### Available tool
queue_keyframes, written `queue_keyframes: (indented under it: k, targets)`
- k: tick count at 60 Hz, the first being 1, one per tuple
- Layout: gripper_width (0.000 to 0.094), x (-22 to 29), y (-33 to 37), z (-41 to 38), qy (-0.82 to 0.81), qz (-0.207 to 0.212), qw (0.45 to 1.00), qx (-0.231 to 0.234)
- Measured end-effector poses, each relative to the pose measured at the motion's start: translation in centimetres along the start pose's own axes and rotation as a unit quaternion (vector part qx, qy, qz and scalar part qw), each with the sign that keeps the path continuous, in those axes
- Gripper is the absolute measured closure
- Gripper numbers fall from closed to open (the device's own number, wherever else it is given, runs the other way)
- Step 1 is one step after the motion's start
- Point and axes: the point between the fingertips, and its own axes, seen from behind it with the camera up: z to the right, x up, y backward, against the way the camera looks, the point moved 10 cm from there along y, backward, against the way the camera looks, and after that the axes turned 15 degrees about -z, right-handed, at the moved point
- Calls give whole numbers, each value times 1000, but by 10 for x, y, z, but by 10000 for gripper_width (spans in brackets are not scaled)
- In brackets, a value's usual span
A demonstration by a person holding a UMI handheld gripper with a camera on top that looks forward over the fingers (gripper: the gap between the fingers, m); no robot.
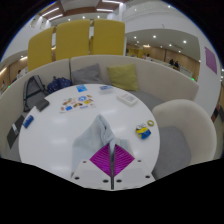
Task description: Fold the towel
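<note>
round white desk (pixel 60 125) in an open office, clutter at the far side. claw (pixel 112 160) looks clamped on a raised fold of white towel (pixel 100 130). soft, limp, light; likely best held at an edge or corner.

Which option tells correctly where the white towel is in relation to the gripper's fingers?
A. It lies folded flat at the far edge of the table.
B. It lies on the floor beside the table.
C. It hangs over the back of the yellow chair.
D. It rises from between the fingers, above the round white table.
D: the white towel stands up from between the fingers of the gripper, over the round white table.
</note>
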Motion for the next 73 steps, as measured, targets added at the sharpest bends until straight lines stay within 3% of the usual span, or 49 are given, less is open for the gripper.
queue_keyframes:
  k: [6,8,12,18,24,35,47,56,73]
  targets:
    - [893,-15,-30,29,-2,-21,1000,-12]
    - [843,-21,-39,36,-3,-34,999,-12]
    - [540,-32,-47,48,-21,-60,998,-11]
    - [86,-31,-26,64,-36,-51,998,-20]
    - [88,-30,19,71,-23,-42,999,-24]
    - [66,-47,154,54,-8,-53,998,20]
    - [69,-69,274,40,1,-44,999,16]
    - [67,-85,309,35,-3,-44,999,10]
    - [70,-106,312,29,13,-47,999,24]
